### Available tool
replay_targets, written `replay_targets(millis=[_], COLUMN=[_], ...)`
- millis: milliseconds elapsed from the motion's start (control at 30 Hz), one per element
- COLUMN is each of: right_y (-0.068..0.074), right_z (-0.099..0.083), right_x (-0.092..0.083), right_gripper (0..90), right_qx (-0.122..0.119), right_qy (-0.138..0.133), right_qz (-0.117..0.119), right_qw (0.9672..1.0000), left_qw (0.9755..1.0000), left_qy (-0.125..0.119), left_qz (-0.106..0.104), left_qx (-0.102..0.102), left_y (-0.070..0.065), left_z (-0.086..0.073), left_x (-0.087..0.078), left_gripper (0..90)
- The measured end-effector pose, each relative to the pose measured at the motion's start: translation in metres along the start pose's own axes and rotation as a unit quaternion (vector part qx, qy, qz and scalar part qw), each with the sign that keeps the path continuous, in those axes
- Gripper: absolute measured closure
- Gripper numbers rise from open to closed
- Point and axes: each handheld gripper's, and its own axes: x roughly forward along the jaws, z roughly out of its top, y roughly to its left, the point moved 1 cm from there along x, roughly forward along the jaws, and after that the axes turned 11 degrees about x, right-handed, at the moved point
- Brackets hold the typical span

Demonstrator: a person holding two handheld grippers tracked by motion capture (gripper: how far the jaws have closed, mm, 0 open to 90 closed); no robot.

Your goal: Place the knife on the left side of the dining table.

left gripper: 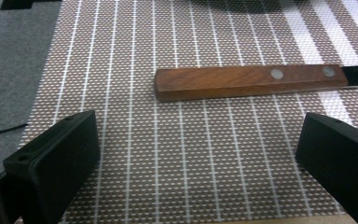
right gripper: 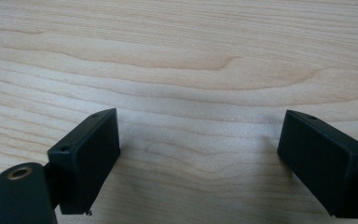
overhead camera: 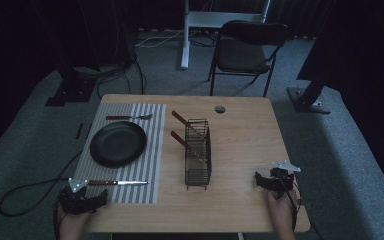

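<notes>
**Both hand-held grippers spread and empty at the near edge of the bench**

High view: the left hand-held gripper (overhead camera: 82,199) sat at the near left corner of the wooden bench (overhead camera: 240,135), held by a hand (overhead camera: 70,225) coming in from below. Just ahead of it, a wood-handled knife (overhead camera: 117,183) lay on the near end of a striped placemat (overhead camera: 152,150), its blade pointing away toward the right hand-held gripper's side. Farther ahead on the mat were a black plate (overhead camera: 118,143) and, beyond that, a fork (overhead camera: 128,117). The right hand-held gripper (overhead camera: 275,180) rested near the near right corner, with bare wood around it. Between the two and farther out stood a black wire caddy (overhead camera: 198,152) with two wood-handled utensils (overhead camera: 182,120) leaning out of it toward the mat. A folding chair (overhead camera: 247,50) stood on the floor beyond the bench.

Left gripper view: the jaws stood wide apart over the placemat (left gripper: 168,154), pinching nothing. The knife handle (left gripper: 247,81) lay crosswise just ahead of them, apart from both, with two rivets near its blade end.

Right gripper view: the jaws were also spread wide, nothing between them, low over the bare bench top (right gripper: 191,70).
</notes>
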Motion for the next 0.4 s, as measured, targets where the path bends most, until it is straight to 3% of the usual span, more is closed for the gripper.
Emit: replay_targets(millis=[400], right_y=[0.0], right_z=[0.0], right_x=[0.0], right_gripper=[11.8], right_qx=[0.0], right_qy=[0.0], right_qz=[0.0], right_qw=[1.0], left_qw=[1.0], left_qy=[0.0], left_qz=[-0.001], left_qx=[0.001], left_y=[-0.0001], left_z=[-0.0003], left_x=[0.0], left_gripper=[0.4])
